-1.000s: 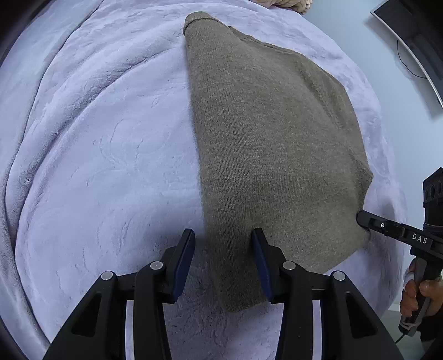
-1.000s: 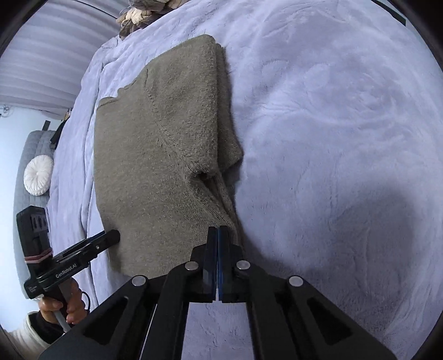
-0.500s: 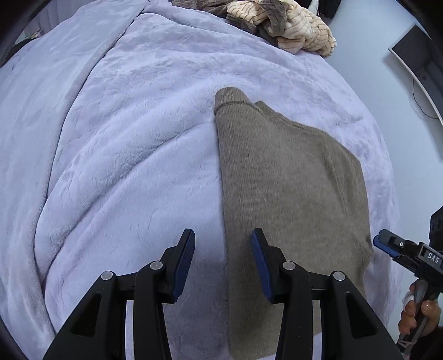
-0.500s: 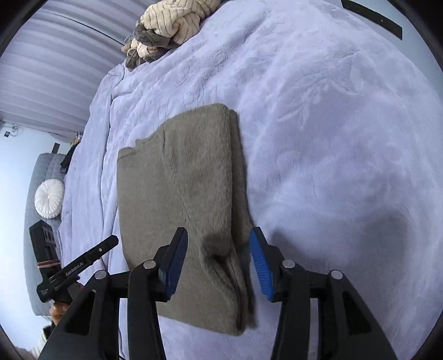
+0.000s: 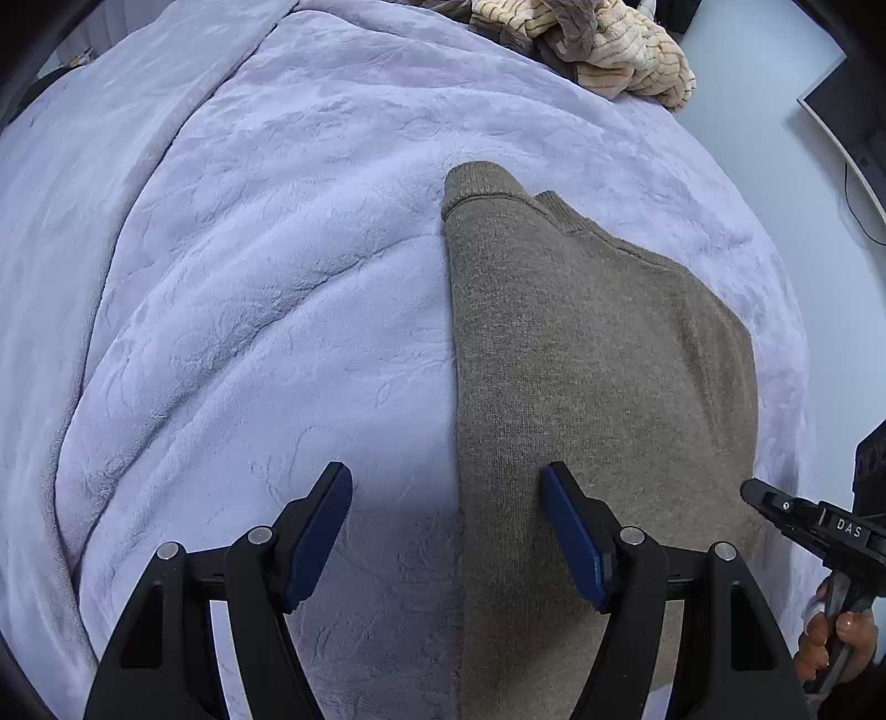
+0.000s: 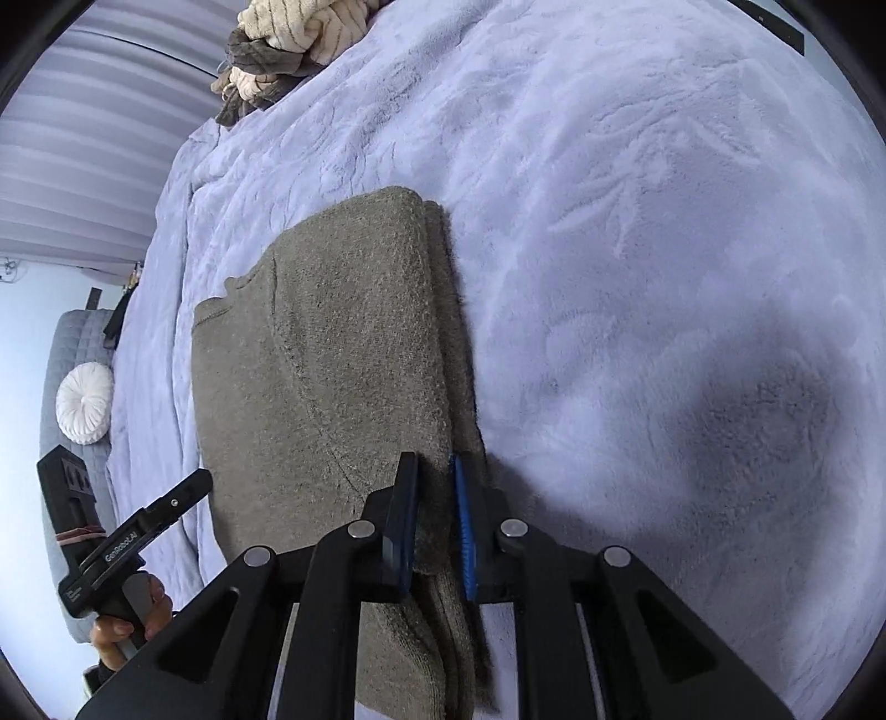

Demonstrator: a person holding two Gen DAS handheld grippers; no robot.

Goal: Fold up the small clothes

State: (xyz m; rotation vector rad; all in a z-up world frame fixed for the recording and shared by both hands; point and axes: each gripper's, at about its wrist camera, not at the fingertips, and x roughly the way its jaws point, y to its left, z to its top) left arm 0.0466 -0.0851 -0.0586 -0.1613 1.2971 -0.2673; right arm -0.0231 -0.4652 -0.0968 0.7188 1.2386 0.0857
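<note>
While the left gripper (image 5: 446, 531) spreads, the right gripper (image 6: 434, 526) narrows onto the sweater (image 6: 332, 354).

Left gripper (image 5: 446, 531) tilted steeply down, jaws just widened, standing apart. Right gripper (image 6: 434, 526) jaws just narrowed, nearly together.

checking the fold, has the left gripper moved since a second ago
Yes: the left gripper backed away from the sweater, toward its near hem, jaws just opening wider, nothing held.

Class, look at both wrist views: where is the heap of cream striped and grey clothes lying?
The heap of cream striped and grey clothes sits at the lilac plush blanket's far edge, beyond the folded olive knitted sweater: top right in the left view, top left in the right.
</note>
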